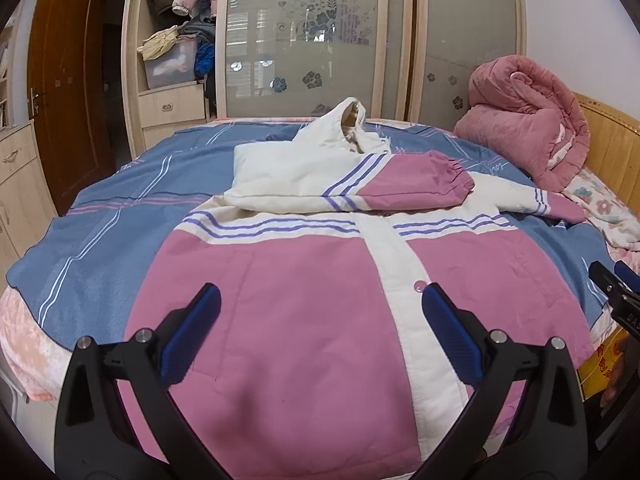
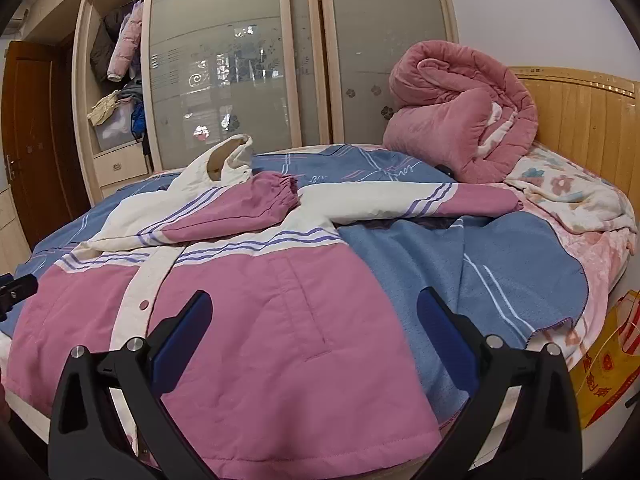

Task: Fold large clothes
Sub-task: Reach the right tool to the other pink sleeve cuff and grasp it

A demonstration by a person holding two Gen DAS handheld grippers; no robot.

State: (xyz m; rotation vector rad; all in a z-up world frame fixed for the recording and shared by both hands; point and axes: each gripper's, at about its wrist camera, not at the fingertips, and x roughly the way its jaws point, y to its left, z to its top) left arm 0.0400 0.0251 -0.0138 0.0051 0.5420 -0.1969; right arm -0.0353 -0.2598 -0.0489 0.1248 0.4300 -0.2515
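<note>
My left gripper (image 1: 320, 308) hangs over the lower front of the padded pink-and-white jacket with purple stripes (image 1: 304, 300), its jaws spread wide and holding nothing. My right gripper (image 2: 314, 312) hovers above the jacket's right-hand edge, jaws likewise released and empty; one blue pad sits over pink fabric, the other over the blue striped blanket (image 2: 500, 280) beside it.

The jacket lies front-up on the blanket, which covers the bed, with its hem toward me and its white hood (image 1: 352, 116) propped up at the far end. One sleeve with a gathered pink cuff (image 1: 448, 176) is folded across the chest, resting on the white upper panel. The other sleeve (image 2: 460, 200) stretches out flat to the side, its pink end reaching toward the rolled pink quilt (image 2: 460, 120) that sits against the wooden headboard (image 2: 580, 116). A white snap placket (image 1: 400, 264) runs down the jacket's middle.

A floral sheet (image 2: 568, 188) lies crumpled near the headboard. Behind the bed stands a wardrobe with frosted flower-patterned sliding doors (image 1: 304, 40), its open section stuffed with clothes. A yellow bag with red print (image 2: 604, 364) sits at the bed's near corner. In the left view, the tip of my right gripper shows at the far right edge.
</note>
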